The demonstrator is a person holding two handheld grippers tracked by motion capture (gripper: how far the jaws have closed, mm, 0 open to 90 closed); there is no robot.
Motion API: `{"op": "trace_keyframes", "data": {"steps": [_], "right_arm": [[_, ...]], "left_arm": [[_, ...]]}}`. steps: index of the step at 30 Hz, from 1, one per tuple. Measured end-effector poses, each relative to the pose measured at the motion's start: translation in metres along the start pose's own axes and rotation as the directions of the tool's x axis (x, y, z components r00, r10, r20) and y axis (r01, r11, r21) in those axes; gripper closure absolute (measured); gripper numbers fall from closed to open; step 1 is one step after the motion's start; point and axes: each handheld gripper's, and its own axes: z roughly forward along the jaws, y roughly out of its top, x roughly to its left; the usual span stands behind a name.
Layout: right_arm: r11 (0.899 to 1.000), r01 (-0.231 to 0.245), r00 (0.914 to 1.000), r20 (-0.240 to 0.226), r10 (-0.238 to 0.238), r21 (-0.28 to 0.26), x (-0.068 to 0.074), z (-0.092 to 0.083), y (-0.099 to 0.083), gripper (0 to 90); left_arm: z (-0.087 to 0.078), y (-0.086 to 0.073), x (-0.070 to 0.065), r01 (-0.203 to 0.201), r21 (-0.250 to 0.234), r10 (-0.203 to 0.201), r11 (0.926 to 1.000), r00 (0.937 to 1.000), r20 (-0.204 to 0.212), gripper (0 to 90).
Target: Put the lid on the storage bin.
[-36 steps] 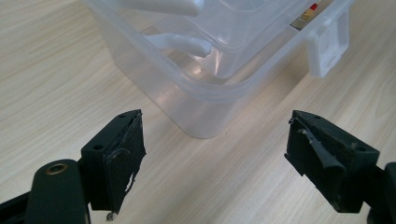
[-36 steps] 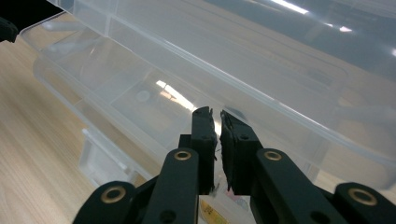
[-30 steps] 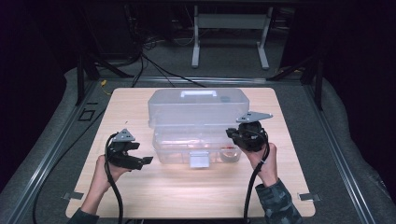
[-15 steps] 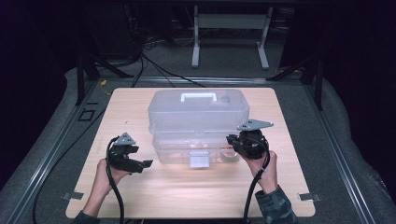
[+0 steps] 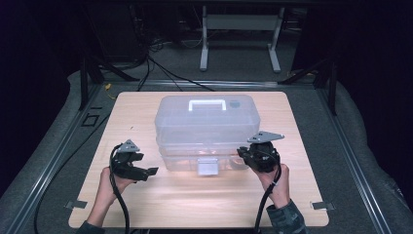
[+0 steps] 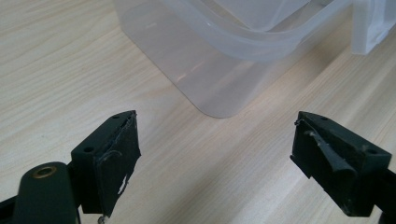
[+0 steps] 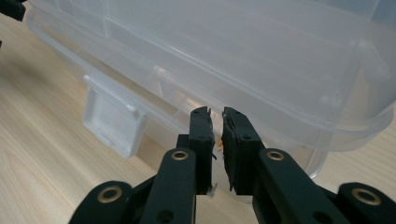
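1. One clear plastic box (image 5: pixel 204 131), with one white handle (image 5: pixel 207 104) on its lid and one front latch (image 5: pixel 208 166), is sitting mid-worktop (image 5: pixel 146 200).
2. One left hand-held gripper (image 5: pixel 146 171) is hovering just beside the box's left front corner, jaws standing wide apart, holding nothing.
3. One right hand-held gripper (image 5: pixel 242 153) is pointing at the box's right front, jaws nearly closed, nothing visibly gripped.

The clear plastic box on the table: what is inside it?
Through the cloudy walls of the clear plastic box, inner tray edges and a small orange-brown thing show faintly. The frosted plastic blurs everything else inside.
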Motion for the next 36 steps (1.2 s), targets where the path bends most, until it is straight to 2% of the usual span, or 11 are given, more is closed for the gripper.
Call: {"op": "trace_keyframes", "data": {"steps": [8,14,19,23,24,26,28,30,32,34,36], "right_arm": [[0.998,-0.020,0.9996,-0.017,0.021,0.058,0.000,0.012,-0.013,82.0],[0.995,-0.006,0.9998,-0.018,0.008,0.098,0.001,0.012,-0.018,80.0],[0.993,-0.002,0.9999,-0.013,0.003,0.114,-0.001,0.007,-0.026,79.3],[0.992,-0.024,0.9996,0.018,0.022,0.124,-0.009,0.002,-0.042,75.7],[0.992,-0.033,0.9992,0.024,0.031,0.124,-0.013,0.001,-0.048,73.2],[0.990,-0.061,0.9966,0.063,0.053,0.129,-0.021,0.000,-0.060,67.1],[0.987,-0.095,0.9920,0.095,0.083,0.133,-0.031,0.001,-0.073,52.6],[0.981,-0.128,0.9864,0.122,0.110,0.144,-0.039,0.002,-0.083,43.1],[0.976,-0.160,0.9790,0.150,0.137,0.151,-0.048,0.004,-0.096,27.2],[0.972,-0.179,0.9755,0.155,0.156,0.151,-0.054,0.006,-0.104,16.3],[0.967,-0.207,0.9669,0.182,0.179,0.147,-0.059,0.009,-0.114,13.8]], "left_arm": [[0.002,-0.001,0.003,0.005,0.000,-0.005,1.0000,1.0000,-0.005,14.8],[0.002,-0.003,0.002,0.008,0.000,-0.008,1.0000,0.9999,-0.012,14.7],[0.000,-0.007,0.002,0.009,0.002,-0.008,1.0000,0.9993,-0.037,13.8],[-0.001,-0.016,0.003,0.024,0.006,-0.024,0.9997,0.9975,-0.067,10.9],[-0.001,-0.019,0.004,0.032,0.005,-0.032,0.9995,0.9969,-0.072,10.3],[0.000,-0.028,0.006,0.060,0.009,-0.059,0.9982,0.9947,-0.084,9.0],[0.002,-0.037,0.008,0.080,0.018,-0.078,0.9966,0.9926,-0.093,7.1],[0.004,-0.046,0.012,0.105,0.021,-0.103,0.9942,0.9897,-0.100,5.4],[0.006,-0.056,0.016,0.126,0.017,-0.124,0.9919,0.9864,-0.108,3.6],[0.008,-0.062,0.018,0.137,0.014,-0.134,0.9905,0.9832,-0.124,2.3],[0.011,-0.067,0.020,0.147,0.011,-0.144,0.9891,0.9798,-0.138,0.2]]}}
